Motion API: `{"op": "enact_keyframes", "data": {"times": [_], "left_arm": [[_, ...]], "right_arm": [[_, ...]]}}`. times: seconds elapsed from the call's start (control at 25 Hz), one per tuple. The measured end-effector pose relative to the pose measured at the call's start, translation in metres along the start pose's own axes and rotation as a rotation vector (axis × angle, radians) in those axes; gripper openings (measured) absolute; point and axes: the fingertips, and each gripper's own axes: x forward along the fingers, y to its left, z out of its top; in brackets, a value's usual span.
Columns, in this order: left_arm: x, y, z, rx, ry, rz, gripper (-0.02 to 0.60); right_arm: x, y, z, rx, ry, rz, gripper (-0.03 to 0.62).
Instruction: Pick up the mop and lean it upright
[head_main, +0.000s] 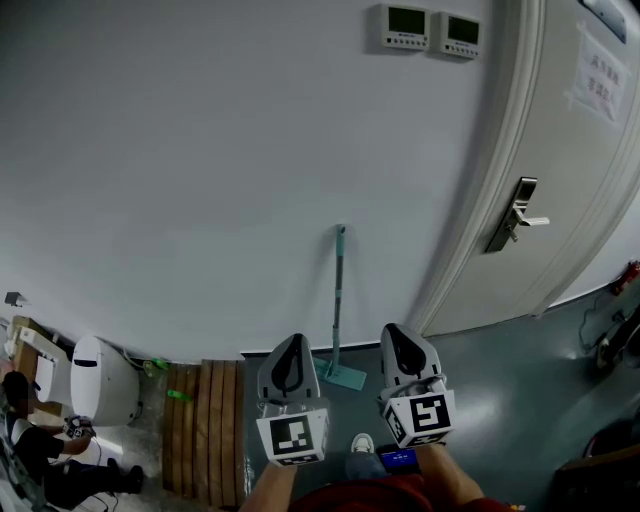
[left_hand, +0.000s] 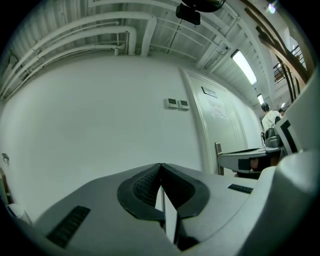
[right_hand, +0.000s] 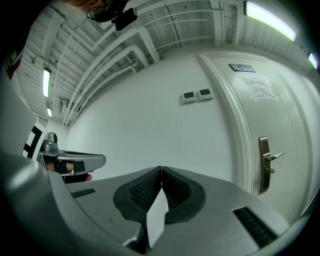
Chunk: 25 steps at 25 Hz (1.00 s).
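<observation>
The mop (head_main: 338, 308) stands upright against the white wall, its teal handle top at the wall and its flat teal head (head_main: 342, 376) on the floor. In the head view my left gripper (head_main: 288, 352) is just left of the mop head and my right gripper (head_main: 402, 342) just right of it, both apart from the mop. In the left gripper view the left gripper (left_hand: 160, 166) has its jaws together with nothing between them. The right gripper (right_hand: 161, 169) in its own view is likewise shut and holds nothing. Neither gripper view shows the mop.
A white door (head_main: 560, 150) with a metal lever handle (head_main: 520, 212) is to the right. Two wall controllers (head_main: 430, 30) hang high on the wall. Wooden slats (head_main: 205, 425) and a white appliance (head_main: 100, 380) sit at the lower left, with a seated person (head_main: 45, 455) beyond.
</observation>
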Motion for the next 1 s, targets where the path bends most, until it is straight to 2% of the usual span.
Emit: {"op": "enact_keyframes", "data": {"times": [0.16,0.28,0.68,1.0], "left_arm": [[0.03,-0.005,-0.002,0.029,0.011,0.009,0.015],[0.051,-0.011,0.002,0.015,0.0,0.017,0.015],[0.107,-0.021,0.001,0.039,-0.004,0.045,0.015],[0.138,-0.004,-0.006,0.021,0.005,0.04,0.015]], "right_arm": [[0.022,-0.022,0.0,0.009,-0.001,0.01,0.017],[0.038,-0.038,0.001,0.015,-0.006,0.02,0.017],[0.084,-0.082,-0.001,0.024,-0.016,0.049,0.017],[0.12,-0.082,-0.009,0.02,0.011,0.053,0.017]]}}
